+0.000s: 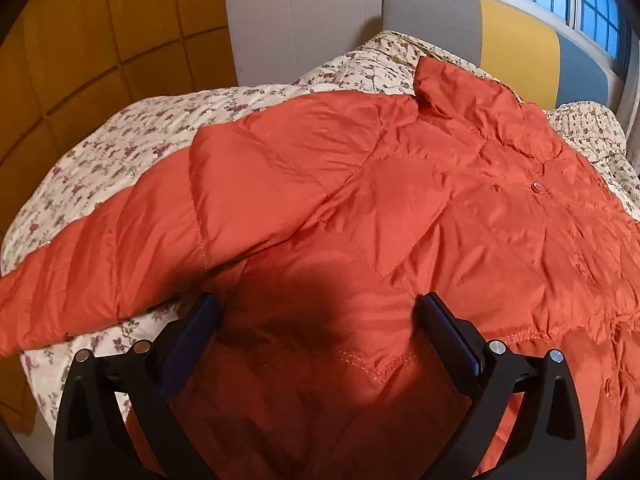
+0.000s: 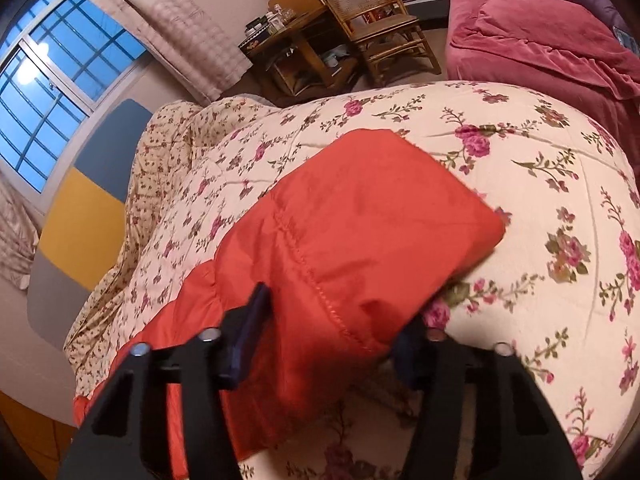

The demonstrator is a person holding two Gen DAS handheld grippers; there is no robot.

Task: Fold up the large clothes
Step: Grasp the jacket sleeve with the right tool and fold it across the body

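jacket: thin quilted cloth, orange-red, slight sheen, stitched seams, puffed
quilt: matt woven cloth, cream, floral print
left gripper: matt black plastic arms, bright metal pins, dark blue pads
chair: varnished wood, woven cane back
blanket: soft plush cloth, pink, velvety

Both the left gripper and right gripper are matte black moulded plastic, each finger faced with a dark blue pad, round silver screw heads at the pivots, triangular cut-outs lower down.
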